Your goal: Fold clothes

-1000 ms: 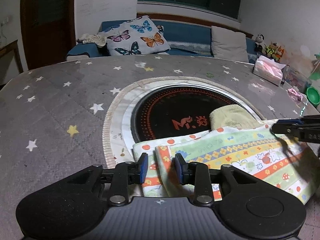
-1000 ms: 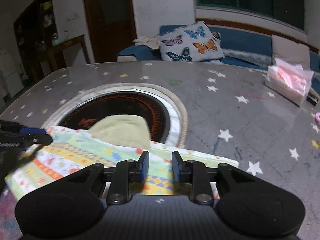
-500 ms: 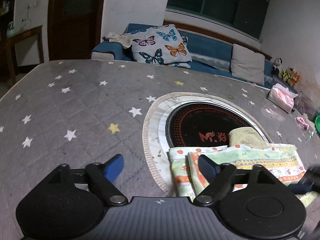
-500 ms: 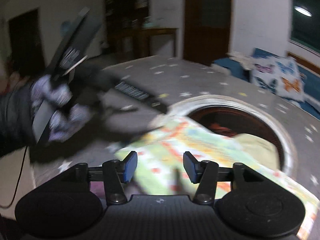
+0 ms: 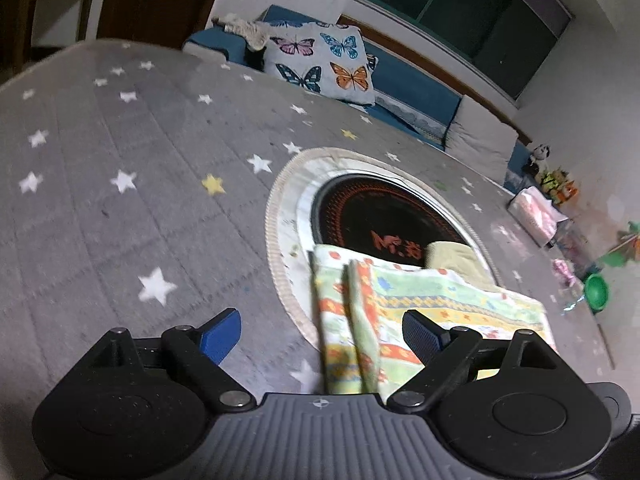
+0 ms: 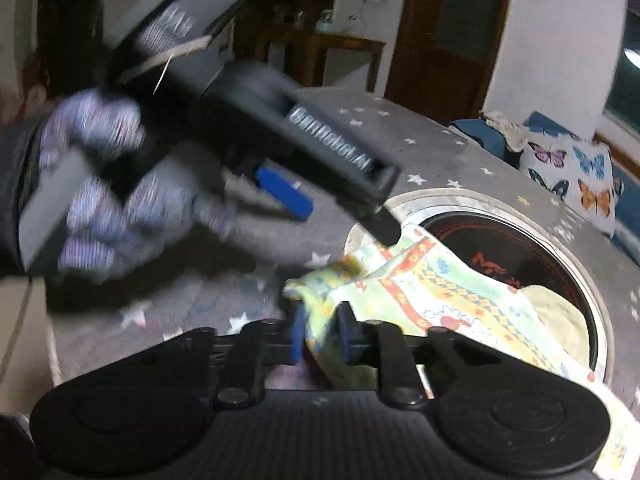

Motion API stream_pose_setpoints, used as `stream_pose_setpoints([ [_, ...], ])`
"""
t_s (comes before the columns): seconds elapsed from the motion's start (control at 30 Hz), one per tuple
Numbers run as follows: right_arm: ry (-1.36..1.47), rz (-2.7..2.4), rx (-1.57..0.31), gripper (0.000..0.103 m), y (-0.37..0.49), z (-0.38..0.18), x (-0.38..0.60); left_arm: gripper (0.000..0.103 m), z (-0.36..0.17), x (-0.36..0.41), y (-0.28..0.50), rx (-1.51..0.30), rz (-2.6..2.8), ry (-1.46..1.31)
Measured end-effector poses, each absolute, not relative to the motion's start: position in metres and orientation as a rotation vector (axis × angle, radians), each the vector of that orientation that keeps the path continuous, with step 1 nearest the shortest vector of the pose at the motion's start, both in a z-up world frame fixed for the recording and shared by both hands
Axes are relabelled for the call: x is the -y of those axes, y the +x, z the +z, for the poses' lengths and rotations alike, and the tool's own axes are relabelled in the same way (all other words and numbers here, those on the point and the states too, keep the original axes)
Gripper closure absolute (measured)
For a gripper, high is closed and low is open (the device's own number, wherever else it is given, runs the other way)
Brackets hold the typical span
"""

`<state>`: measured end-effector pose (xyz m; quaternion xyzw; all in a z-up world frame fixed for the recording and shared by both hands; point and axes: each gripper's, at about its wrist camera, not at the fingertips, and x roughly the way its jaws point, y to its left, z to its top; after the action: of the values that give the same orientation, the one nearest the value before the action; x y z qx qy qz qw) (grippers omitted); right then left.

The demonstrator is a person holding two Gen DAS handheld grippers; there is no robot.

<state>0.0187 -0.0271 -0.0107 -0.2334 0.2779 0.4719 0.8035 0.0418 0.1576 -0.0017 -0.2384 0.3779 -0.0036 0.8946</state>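
Observation:
A patterned garment [image 5: 432, 300] in green, yellow and orange lies folded on the star-print table, partly over the round black hotplate [image 5: 376, 216]. My left gripper [image 5: 324, 332] is open and empty, just short of the garment's near edge. My right gripper [image 6: 320, 330] is shut on a bunched corner of the garment [image 6: 440, 292]. In the right wrist view the left gripper [image 6: 288, 184] shows blurred in a gloved hand, above the cloth's far corner. A pale yellow cloth [image 5: 456, 256] lies under the garment on the hotplate.
The grey star-print tablecloth [image 5: 120, 184] covers the table. A pink tissue pack [image 5: 536, 212] and a green bowl [image 5: 596, 292] sit at the right edge. A sofa with a butterfly cushion [image 5: 320, 60] stands behind the table.
My left gripper opened, let go of the garment and drew back. My right gripper swung round to the garment's left corner and shut on it.

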Motion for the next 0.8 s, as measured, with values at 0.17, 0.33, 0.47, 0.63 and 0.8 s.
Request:
stream_pose_setpoints([
  [0.17, -0.398, 1.011, -0.592, 0.091, 0.024, 0.007, 0.040, 0.011, -0.005, -0.153, 0.046, -0.806, -0.038, -0.629],
  [0.33, -0.349, 1.009, -0.574, 0.092, 0.023, 0.020, 0.054, 0.019, -0.010, -0.142, 0.056, -0.832, -0.078, -0.714],
  [0.47, -0.332, 1.017, -0.560, 0.092, 0.019, 0.025, 0.063, 0.045, -0.014, -0.134, 0.063, -0.852, -0.110, -0.783],
  [0.63, -0.296, 1.017, -0.578, 0.089, 0.018, 0.024, 0.075, 0.086, -0.023, -0.131, 0.066, -0.878, -0.103, -0.809],
  [0.8, -0.206, 0.899, -0.611, 0.088, 0.039, 0.026, 0.112, 0.090, -0.024, -0.132, 0.065, -0.882, -0.091, -0.785],
])
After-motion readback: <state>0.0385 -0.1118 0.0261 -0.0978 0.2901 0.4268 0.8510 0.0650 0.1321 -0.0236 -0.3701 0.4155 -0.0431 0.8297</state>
